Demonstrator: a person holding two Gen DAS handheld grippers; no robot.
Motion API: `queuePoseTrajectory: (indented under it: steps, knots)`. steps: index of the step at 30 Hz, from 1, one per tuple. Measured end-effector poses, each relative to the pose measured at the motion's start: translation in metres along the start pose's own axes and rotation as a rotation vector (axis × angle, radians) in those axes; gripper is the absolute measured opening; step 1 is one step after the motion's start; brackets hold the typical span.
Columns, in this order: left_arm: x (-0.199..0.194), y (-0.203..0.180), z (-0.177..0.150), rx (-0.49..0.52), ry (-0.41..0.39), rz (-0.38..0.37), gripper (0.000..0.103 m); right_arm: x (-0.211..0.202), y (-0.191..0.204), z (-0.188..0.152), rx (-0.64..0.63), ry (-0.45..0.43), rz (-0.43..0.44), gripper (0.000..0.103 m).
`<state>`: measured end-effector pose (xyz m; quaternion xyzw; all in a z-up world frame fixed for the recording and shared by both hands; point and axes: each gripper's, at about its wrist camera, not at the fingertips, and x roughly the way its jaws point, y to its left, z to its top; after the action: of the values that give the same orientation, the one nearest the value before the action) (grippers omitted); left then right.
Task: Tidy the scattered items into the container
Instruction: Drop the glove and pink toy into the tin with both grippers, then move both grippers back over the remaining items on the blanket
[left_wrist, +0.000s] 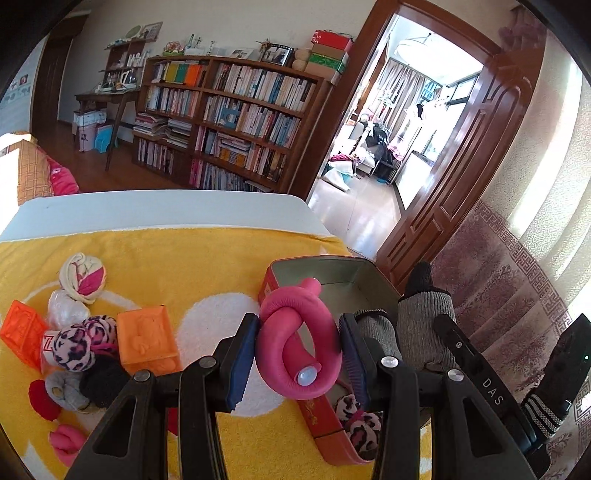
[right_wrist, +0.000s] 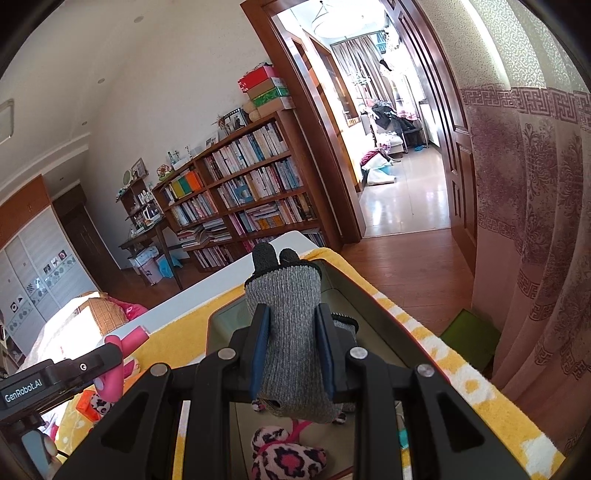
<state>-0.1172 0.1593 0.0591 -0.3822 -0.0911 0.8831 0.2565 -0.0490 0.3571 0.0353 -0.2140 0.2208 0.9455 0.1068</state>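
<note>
My left gripper (left_wrist: 299, 343) is shut on a pink knotted foam rod (left_wrist: 284, 314), held over the near-left wall of the red tin (left_wrist: 317, 260). My right gripper (right_wrist: 291, 325) is shut on a grey knit glove (right_wrist: 284, 288) with black fingertips, above the open tin (right_wrist: 221, 317). A leopard-print fabric piece (right_wrist: 284, 458) lies inside the tin. In the left wrist view the glove (left_wrist: 424, 314) hangs just right of the rod. Left of the tin, scattered on the yellow towel (left_wrist: 184, 266), are orange cubes (left_wrist: 147, 339), a rolled sock (left_wrist: 83, 277) and leopard pompoms (left_wrist: 74, 349).
More small items, black (left_wrist: 103, 380), grey (left_wrist: 62, 395), red (left_wrist: 42, 398) and pink (left_wrist: 66, 439), lie at the towel's near left. The white table (left_wrist: 166, 210) ends just past the towel. A curtain (right_wrist: 535, 221) hangs at the right; a bookshelf (left_wrist: 229, 118) and a doorway (right_wrist: 388, 147) lie beyond.
</note>
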Motion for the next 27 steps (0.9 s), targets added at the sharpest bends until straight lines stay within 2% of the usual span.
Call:
queuePoseTrajectory:
  steps: [4, 8, 9, 10, 11, 13, 16, 27]
  knots:
    - [0.028, -0.020, 0.003, 0.007, 0.040, -0.038, 0.046, 0.000, -0.002, 0.000, 0.006, 0.000, -0.012, 0.028]
    - [0.048, -0.029, 0.005, -0.031, 0.074, -0.104, 0.049, 0.001, -0.001, -0.001, 0.002, 0.004, -0.026, 0.028]
    - [0.050, -0.030, 0.005, -0.037, 0.077, -0.111, 0.055, 0.000, -0.001, -0.001, -0.003, 0.002, -0.034, 0.028]
    - [0.050, -0.030, 0.005, -0.042, 0.071, -0.113, 0.071, 0.000, -0.002, -0.001, -0.004, 0.000, -0.042, 0.028]
    - [0.048, -0.030, 0.005, -0.045, 0.055, -0.107, 0.081, 0.000, -0.003, -0.001, 0.000, -0.001, -0.048, 0.028]
    - [0.040, -0.026, 0.006, -0.045, 0.026, -0.087, 0.081, 0.001, -0.008, 0.000, 0.024, 0.004, -0.053, 0.032]
    - [0.028, -0.014, 0.007, -0.066, 0.012, -0.068, 0.081, 0.000, -0.014, 0.002, 0.054, -0.006, -0.040, 0.033]
    - [-0.020, 0.041, -0.014, -0.119, -0.027, 0.051, 0.082, -0.003, -0.002, 0.002, 0.030, -0.028, -0.018, 0.033]
